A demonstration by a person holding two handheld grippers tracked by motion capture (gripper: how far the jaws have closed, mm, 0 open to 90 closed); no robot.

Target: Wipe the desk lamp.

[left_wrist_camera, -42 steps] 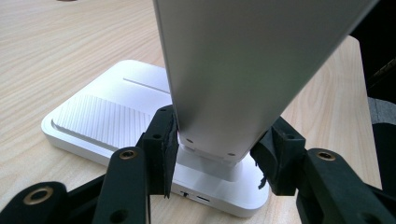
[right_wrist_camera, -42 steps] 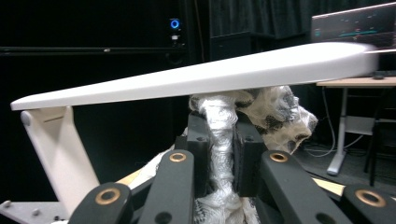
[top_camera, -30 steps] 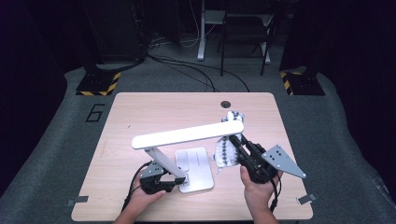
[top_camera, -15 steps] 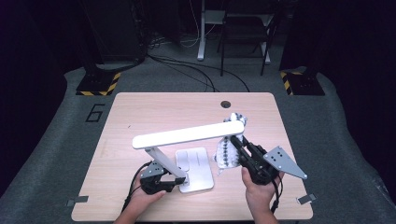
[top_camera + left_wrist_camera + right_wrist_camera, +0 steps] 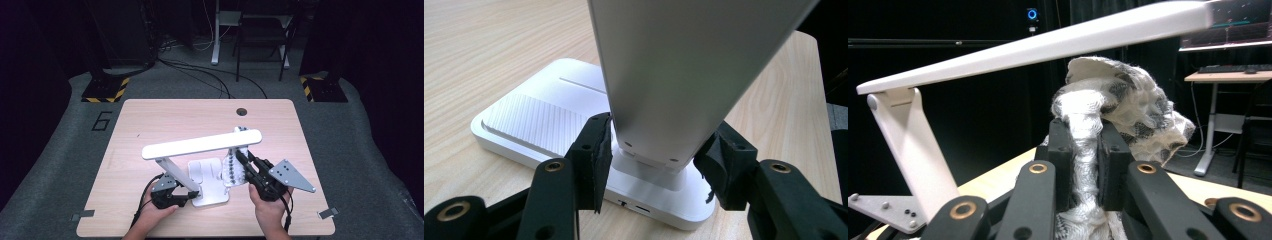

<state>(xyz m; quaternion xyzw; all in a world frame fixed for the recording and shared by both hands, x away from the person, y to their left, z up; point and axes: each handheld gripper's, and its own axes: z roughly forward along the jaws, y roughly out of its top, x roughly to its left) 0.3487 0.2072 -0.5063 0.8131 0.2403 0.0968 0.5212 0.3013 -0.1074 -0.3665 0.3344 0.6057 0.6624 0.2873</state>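
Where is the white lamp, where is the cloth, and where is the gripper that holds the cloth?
white lamp (image 5: 200, 145), high view, middle of its long light bar.
cloth (image 5: 1128, 107), right gripper view, bunched top above the jaws.
right gripper (image 5: 1083, 140), right gripper view, between its fingertips, shut on the cloth.

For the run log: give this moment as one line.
left gripper: opening around lamp arm | right gripper: shut on cloth | lamp base: on table

- The lamp (image 5: 200, 146) looks like smooth matt white plastic, its base (image 5: 539, 125) ribbed in one patch.
- The cloth (image 5: 1118, 115) is a rough, open white weave.
- The desk (image 5: 150, 120) is pale, matt wood grain.
- Tool pads (image 5: 596, 155) look like matt black rubber.
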